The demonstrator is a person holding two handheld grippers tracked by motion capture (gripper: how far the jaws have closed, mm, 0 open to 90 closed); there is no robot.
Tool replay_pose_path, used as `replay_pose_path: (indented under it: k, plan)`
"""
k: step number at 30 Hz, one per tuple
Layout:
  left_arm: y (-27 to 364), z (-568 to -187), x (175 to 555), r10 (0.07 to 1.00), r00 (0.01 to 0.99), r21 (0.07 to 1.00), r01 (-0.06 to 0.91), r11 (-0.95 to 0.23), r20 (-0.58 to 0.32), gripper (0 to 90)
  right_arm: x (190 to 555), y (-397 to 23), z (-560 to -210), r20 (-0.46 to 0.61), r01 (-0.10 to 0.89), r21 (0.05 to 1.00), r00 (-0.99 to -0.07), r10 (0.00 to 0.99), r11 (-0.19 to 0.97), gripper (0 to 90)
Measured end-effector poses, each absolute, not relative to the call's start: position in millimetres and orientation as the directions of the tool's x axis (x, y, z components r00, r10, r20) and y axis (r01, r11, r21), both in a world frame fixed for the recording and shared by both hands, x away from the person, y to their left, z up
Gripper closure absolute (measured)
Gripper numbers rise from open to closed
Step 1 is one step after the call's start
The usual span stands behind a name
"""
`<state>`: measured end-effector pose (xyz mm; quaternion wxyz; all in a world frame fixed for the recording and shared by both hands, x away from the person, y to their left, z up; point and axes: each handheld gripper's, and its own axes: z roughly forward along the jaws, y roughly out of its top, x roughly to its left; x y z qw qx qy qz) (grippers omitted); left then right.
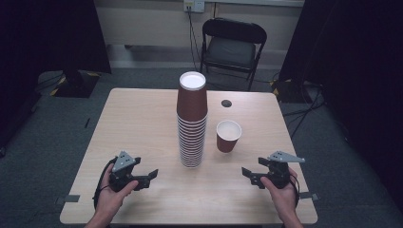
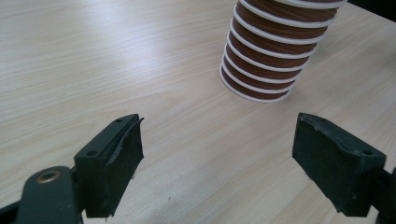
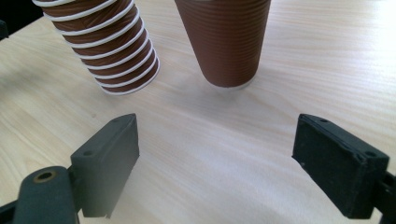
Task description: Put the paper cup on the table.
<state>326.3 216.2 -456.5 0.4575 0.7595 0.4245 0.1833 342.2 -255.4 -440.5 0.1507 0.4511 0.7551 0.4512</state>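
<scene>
Nearest me, along the front edge of the bench, both hands come in from below, each carrying a tool. Left hand holds the left tool close to the front-left corner, its jaws pointing across toward the middle; through the left gripper view I see those jaws standing wide apart over bare wood, with nothing between them and nothing touched. Right hand holds the right tool near the front-right corner, jaws aimed inward at the middle as well; the right gripper view shows them spread wide too, empty, with only bench surface in the gap.

Further in, about the centre of the bench, I have the stack of cups: brown ribbed paper cups nested upside down, white rims showing as rings up the column, the top one's pale base facing up. It stands upright, and its foot sits between the two tools but clear of both. Just beside it, toward the right edge, a single cup of the same brown stands mouth up, apart from the stack and not touching it. In the right gripper view that cup and the stack's lower rings sit ahead of the open jaws.

Toward the back edge there is a small dark cable hole in the bench, and beyond the bench a black folding chair stands on the grey floor
</scene>
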Motion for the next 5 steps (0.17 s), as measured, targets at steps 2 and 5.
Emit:
replay_pose_path:
  k: [2,5]
  plan:
    - [216.3,-456.9,326.9,0.811,0.576,0.851,0.474,-0.229,-0.102,16.0,338.5,-258.4,-444.1,0.180,0.546,0.818,-0.541,0.822,0.180,14.0]
    - [216.4,-457.1,327.0,0.812,0.573,0.850,0.478,-0.221,-0.110,16.0,336.0,-260.9,-451.1,0.176,0.554,0.812,-0.532,0.828,0.183,13.8]
